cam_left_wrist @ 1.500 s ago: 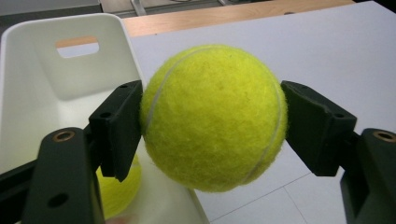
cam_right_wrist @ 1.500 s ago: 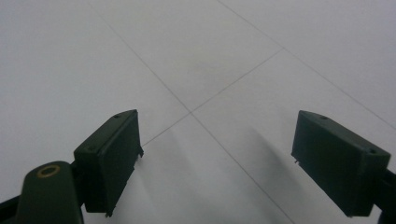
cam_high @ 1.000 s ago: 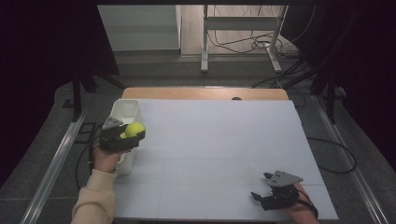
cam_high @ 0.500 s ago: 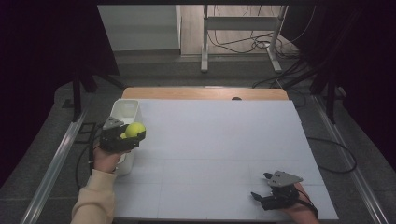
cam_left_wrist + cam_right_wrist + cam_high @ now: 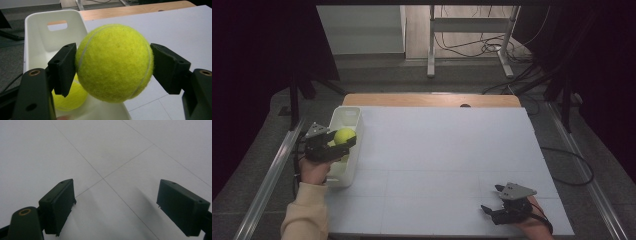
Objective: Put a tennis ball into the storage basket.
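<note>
While you hold the ball (image 5: 115, 62) clamped between the left gripper's (image 5: 328, 146) pads, it hangs above the bin (image 5: 343, 116), over its table-side wall, with a second ball (image 5: 71, 96) lying in the bin beneath it. By the look of it you are at the lift-out step: the ball is clear of the bin floor, not yet set anywhere. Next you need to carry it over the wall and across to the table (image 5: 447, 145), keeping the squeeze steady, since a fuzzy round ball can roll out of flat pads if you loosen or tilt. Pick a bare spot and lower it fully before opening, or it will roll

Your right gripper (image 5: 504, 206) rests near the table's front right corner, jaws apart with nothing between them, only the table surface ahead

Hard to tell: how far the ball is above the rim, and whether more balls lie in the bin, since your hand and gripper cover most of its inside
</note>
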Available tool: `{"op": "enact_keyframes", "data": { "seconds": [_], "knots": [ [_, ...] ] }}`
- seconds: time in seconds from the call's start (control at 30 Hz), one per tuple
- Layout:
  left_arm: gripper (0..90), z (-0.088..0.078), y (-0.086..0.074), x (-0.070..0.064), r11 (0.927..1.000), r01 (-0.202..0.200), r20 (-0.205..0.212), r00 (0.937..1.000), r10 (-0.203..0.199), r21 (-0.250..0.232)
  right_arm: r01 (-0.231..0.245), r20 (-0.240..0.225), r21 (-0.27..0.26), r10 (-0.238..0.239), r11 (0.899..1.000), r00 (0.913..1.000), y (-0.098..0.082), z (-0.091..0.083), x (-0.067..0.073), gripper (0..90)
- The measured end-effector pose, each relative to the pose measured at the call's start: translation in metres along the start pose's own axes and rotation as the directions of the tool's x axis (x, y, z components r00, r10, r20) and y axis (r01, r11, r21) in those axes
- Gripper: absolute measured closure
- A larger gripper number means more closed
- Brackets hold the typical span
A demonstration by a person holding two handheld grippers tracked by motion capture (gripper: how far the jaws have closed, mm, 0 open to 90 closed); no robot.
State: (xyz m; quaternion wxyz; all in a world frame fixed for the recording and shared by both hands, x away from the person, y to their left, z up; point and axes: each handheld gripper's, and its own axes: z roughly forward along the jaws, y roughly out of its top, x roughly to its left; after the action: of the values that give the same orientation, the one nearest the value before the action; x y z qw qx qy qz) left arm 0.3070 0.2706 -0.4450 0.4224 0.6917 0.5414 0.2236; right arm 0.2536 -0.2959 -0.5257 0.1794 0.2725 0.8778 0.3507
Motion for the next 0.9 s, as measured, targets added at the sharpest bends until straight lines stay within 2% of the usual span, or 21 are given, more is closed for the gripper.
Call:
{"op": "enact_keyframes", "data": {
  "seconds": [0.63, 0.9],
  "knots": [
    [25.8, -0.019, -0.010, 0.021, 0.9988, 0.047, -0.051, 0.9976, -0.047, -0.011, 0.001, 0.007, -0.003, -0.001, 1.000, 1.0000, 0.000, 0.000, -0.001, 15.6],
    [25.7, -0.020, -0.018, 0.026, 0.9980, 0.054, -0.065, 0.9965, -0.051, 0.035, 0.000, 0.008, -0.002, 0.000, 1.000, 1.0000, 0.000, 0.000, -0.001, 15.6]
  ]
}}
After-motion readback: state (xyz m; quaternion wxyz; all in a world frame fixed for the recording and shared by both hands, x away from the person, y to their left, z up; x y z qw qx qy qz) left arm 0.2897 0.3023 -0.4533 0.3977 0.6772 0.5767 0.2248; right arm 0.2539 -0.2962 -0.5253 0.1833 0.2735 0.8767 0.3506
